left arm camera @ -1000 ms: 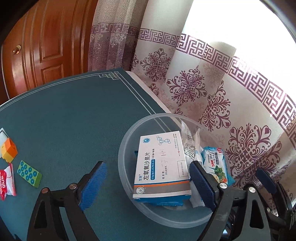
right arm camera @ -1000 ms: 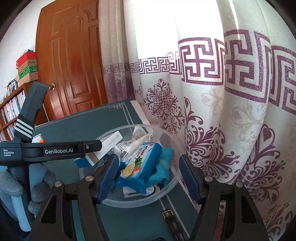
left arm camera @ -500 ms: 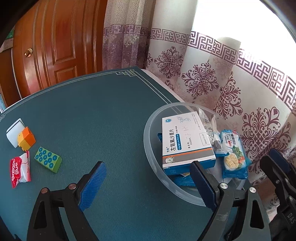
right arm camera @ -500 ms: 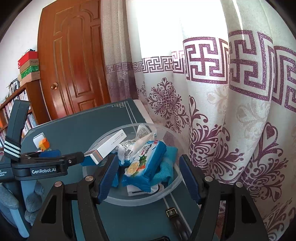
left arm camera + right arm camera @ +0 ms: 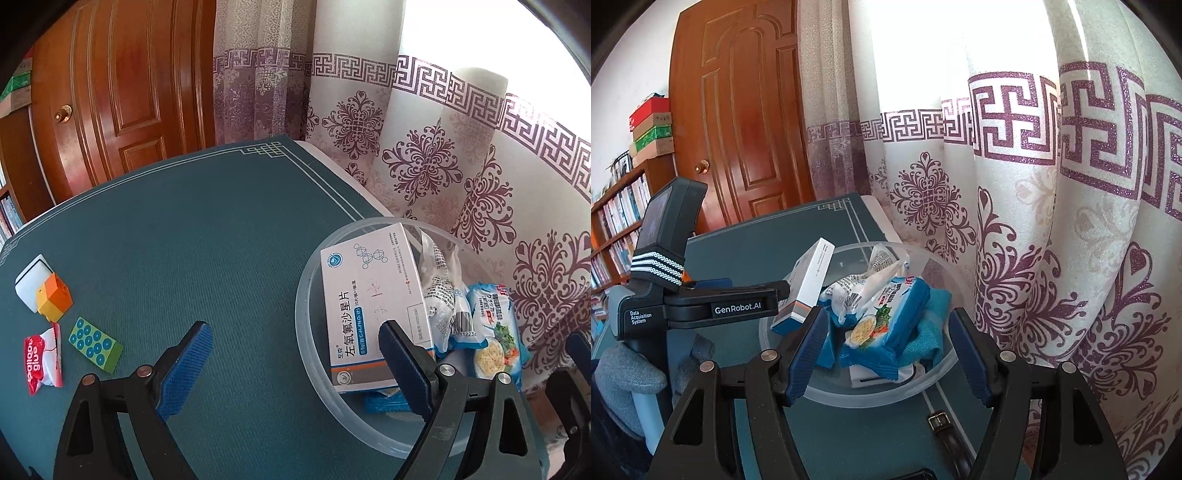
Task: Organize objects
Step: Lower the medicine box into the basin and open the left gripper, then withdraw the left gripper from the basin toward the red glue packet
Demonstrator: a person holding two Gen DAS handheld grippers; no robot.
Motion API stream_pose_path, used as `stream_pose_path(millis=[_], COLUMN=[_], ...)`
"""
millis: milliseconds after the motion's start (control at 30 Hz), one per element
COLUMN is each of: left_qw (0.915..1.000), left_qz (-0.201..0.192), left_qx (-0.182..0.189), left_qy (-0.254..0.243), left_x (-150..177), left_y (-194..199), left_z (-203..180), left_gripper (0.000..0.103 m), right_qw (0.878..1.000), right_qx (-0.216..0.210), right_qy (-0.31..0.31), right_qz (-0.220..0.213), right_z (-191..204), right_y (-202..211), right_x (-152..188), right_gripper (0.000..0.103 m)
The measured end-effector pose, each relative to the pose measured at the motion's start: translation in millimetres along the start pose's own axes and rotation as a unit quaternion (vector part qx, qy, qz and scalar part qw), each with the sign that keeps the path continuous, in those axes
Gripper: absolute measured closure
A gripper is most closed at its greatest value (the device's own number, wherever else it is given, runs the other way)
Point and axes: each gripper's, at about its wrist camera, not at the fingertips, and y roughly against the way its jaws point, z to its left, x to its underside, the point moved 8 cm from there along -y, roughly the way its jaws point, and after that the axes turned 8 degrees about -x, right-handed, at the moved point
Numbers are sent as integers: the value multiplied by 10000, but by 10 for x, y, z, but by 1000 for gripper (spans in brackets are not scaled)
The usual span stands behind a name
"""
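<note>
A clear plastic bowl stands at the table's right edge, holding a white medicine box, a blue cracker packet, a white packet and blue cloth. My left gripper is open and empty, hovering over the bowl's left rim. On the table's left lie a green studded block, an orange-yellow block on a white pad, and a red glue packet. My right gripper is open and empty above the bowl, with the cracker packet between its fingers' line.
The teal table mat has its corner near the patterned curtain. A wooden door is behind. A bookshelf stands at far left. A dark strap with a buckle lies near the bowl.
My left gripper has drawn back and to the left from the bowl, bringing the blocks and glue packet into view. The medicine box stays in the bowl. The right gripper barely moved.
</note>
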Motion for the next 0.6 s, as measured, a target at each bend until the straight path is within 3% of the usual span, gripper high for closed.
stream_pose_path(millis=[300,600], left_qw=[9999,9988], left_qz=[-63,-28], left_qx=[-109,-381], left_qy=[44,291], left_x=[94,224], left_y=[137,227], left_z=[126,495], left_gripper=[1,1], right_qw=[9999,9991], right_qx=[-96,-367], right_qy=[60,193], right_qz=[19,89], right_z=[100,368], right_y=[31,87], right_x=[13,72], right_gripper=[33,32])
